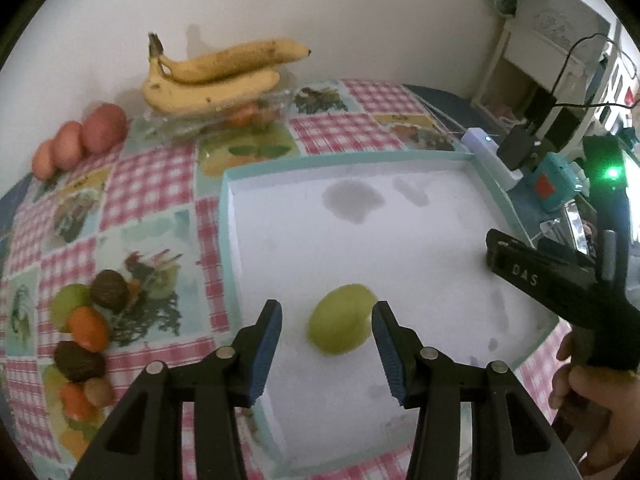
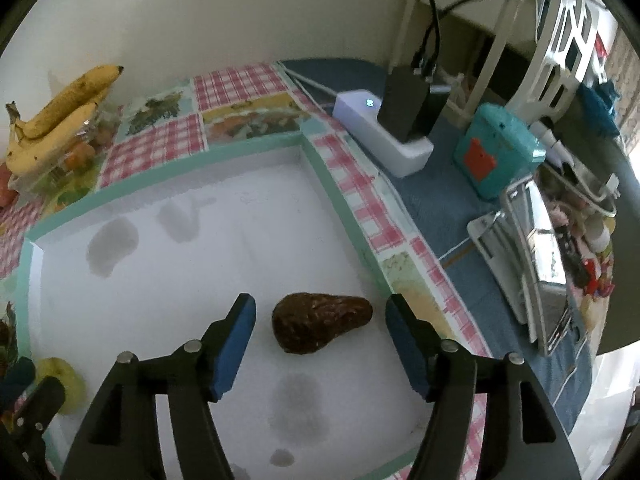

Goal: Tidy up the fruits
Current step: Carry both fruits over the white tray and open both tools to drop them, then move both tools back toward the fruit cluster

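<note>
We take the shallow white tray (image 1: 400, 216) with its teal rim as our landmark. Its white floor is mostly bare, marked by a few grey stains, and gives wide room across the middle and toward the far rim. Beyond the far rim, a bunch of bananas (image 1: 216, 76) rests on a clear plastic container against the wall, with three reddish fruits (image 1: 80, 140) to its left. Outside the tray's left rim, on the checked tablecloth (image 1: 152, 184), a cluster of small fruits (image 1: 86, 340) lies crowded: green, orange and dark brown ones. Past the right rim stand a white power strip (image 2: 384, 136) and a teal box (image 2: 496, 152), so that side is tighter.

Our left gripper (image 1: 327, 344) hangs over the tray's near part. A green fruit (image 1: 340, 320) lies on the tray floor between its blue pads (image 1: 268, 356), with a visible gap on the left and the right pad very close; the frame is blurred, yet the jaws look parted and clear of it.

Our right gripper (image 2: 320, 344) stands near the tray's right rim, jaws spread wide. A dark brown avocado (image 2: 316, 324) lies on the tray floor between them, untouched on both sides.
</note>
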Motion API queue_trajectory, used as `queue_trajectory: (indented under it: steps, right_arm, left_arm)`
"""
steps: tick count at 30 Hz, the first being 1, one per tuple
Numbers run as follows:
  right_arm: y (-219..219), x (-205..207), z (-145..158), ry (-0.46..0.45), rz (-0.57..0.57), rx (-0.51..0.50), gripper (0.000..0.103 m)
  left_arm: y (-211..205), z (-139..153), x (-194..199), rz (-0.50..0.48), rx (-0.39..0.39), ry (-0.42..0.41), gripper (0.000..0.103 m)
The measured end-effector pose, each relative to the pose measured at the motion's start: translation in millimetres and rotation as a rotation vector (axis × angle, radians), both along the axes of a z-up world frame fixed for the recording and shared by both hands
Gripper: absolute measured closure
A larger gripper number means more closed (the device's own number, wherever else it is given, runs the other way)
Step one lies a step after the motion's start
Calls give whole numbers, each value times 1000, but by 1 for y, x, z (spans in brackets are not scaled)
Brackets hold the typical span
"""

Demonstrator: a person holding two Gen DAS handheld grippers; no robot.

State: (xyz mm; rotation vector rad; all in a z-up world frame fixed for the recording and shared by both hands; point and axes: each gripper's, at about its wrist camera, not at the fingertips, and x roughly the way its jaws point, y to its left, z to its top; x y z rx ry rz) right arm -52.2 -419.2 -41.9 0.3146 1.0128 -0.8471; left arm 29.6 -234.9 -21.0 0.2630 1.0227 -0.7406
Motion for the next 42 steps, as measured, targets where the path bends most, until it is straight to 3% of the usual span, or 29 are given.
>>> queue_trajectory:
  steps: [2,6,9,12,15,18,26,30,33,36,42]
  right_arm:
    - [3,0,6,-4,6,-13,33]
    - [13,-2,16,-15,27,-24,33]
    - [22,-3,23,-15,34,-47,23]
    - [32,-3,28,-35,53,-39,21]
    - [42,-1,30,-47,74,-36,18]
    - [59,3,31,-58,111,-40,8]
    - [101,19,37,-130,212,-47,8]
    - [126,28,42,-170,284,-55,8]
    - [138,34,44,-192,315,-27,8]
    - [149,40,43,-185,338,-11,8]
    - [161,48,39,-179,363,-1,8]
  left_arm:
    - [8,6,0,14,-5,-5,52]
    - [33,12,7,85,-3,-7,38]
    - [58,11,17,162,16,-4,35]
    - [89,12,28,255,6,0,18]
    - [119,16,36,346,16,-47,7]
    - [146,18,38,424,12,-96,0]
    - [208,22,41,586,-32,-195,0]
    - [233,23,46,580,-131,-112,0]
    - [242,25,53,620,-106,-81,0]
    - [257,24,60,664,-154,-48,0]
    - [277,31,67,703,-143,-102,0]
